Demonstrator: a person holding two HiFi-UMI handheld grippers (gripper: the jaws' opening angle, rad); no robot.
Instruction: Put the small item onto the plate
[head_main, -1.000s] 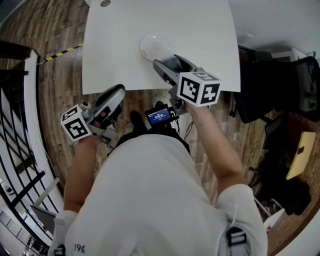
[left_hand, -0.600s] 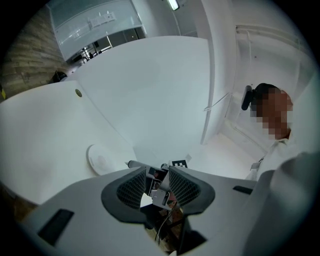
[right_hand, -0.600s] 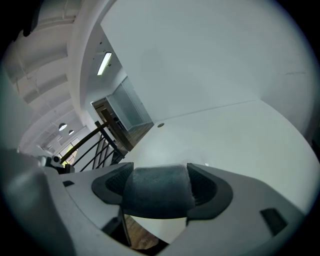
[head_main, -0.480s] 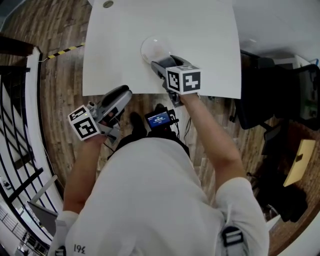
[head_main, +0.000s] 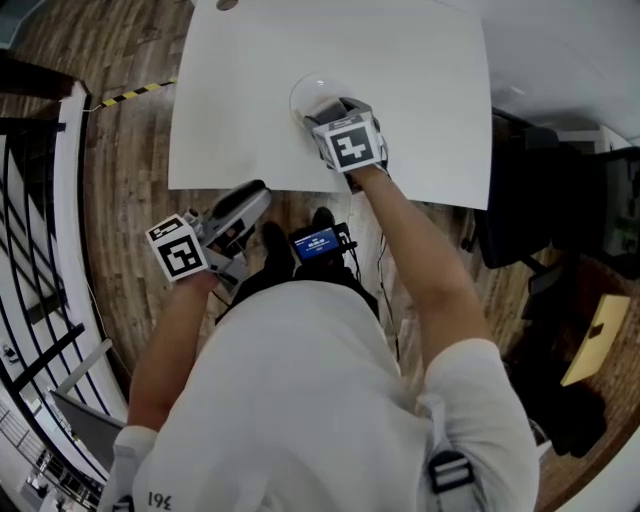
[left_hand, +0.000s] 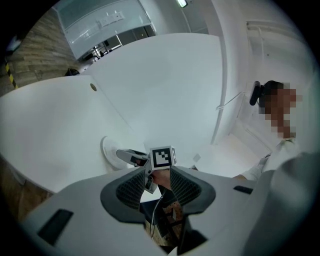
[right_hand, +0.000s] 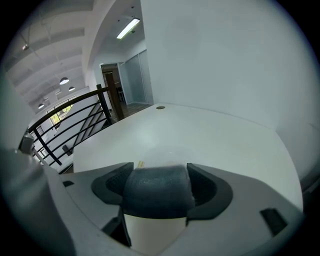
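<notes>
Right gripper view: right gripper (right_hand: 158, 176) fingers clenched on the small dark grey item (right_hand: 157, 197), now advanced from the desk (head_main: 420, 85) edge to over the plate (head_main: 302, 93), so release looks due; left gripper (head_main: 247, 202) fingers parted, empty, beside the desk.

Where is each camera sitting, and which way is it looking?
Head view: on the person's head, looking steeply down at table and plate; shows shirt, arms, left gripper, right gripper.
Left gripper view: on the left gripper, off the table's edge, facing across it; its jaws, apart, frame the right gripper.
Right gripper view: on the right gripper, low over the table, facing a railing; jaws clamp the small item.
Shared: head and left gripper views both show the plate.
</notes>
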